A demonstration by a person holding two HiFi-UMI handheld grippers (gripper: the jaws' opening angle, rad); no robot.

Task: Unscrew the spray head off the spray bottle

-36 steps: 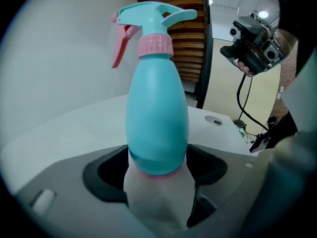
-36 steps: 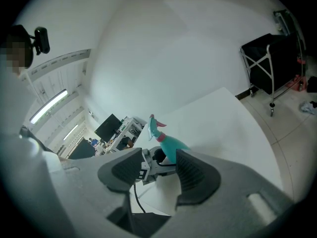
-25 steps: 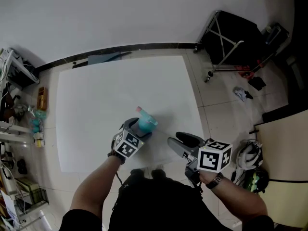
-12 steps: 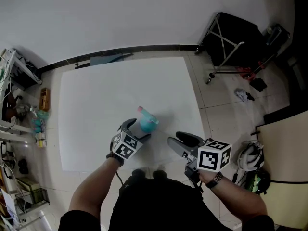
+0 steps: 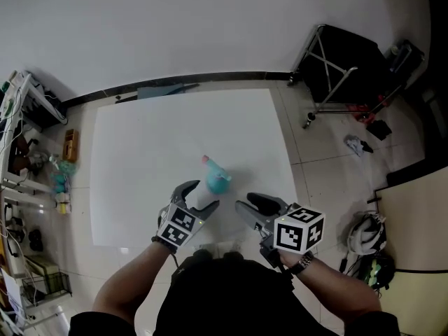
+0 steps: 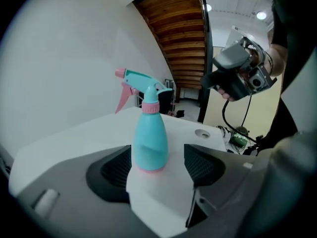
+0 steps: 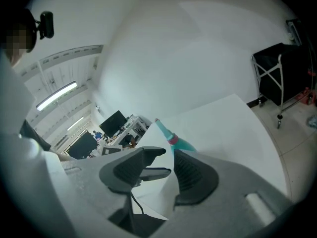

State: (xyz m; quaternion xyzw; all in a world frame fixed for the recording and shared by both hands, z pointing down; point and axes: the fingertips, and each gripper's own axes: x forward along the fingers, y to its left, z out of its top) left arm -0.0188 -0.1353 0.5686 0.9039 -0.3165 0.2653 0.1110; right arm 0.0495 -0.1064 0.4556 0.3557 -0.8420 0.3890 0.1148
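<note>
A teal spray bottle (image 5: 217,179) with a pink collar and trigger stands upright on the white table (image 5: 154,138). In the left gripper view the bottle (image 6: 148,140) is seen whole, its spray head (image 6: 141,82) pointing left. My left gripper (image 5: 199,199) is open just short of the bottle, which stands beyond the fingertips, untouched. Its jaws have just been closing with nothing pressed between them. My right gripper (image 5: 255,206) hovers open to the bottle's right, near the table's front edge. Its jaws have also just been closing, on nothing. The right gripper view shows the bottle (image 7: 179,143) partly hidden behind one jaw.
A black folding cart (image 5: 343,61) stands on the tiled floor past the table's far right corner. Cluttered shelves (image 5: 28,159) line the left side. A helmet (image 5: 360,231) lies on the floor at the right. The wall runs along the table's far edge.
My left gripper, earlier around the bottle's base, has drawn back towards me and lifted, leaving the bottle standing free. The right gripper has shifted a little to the left.
</note>
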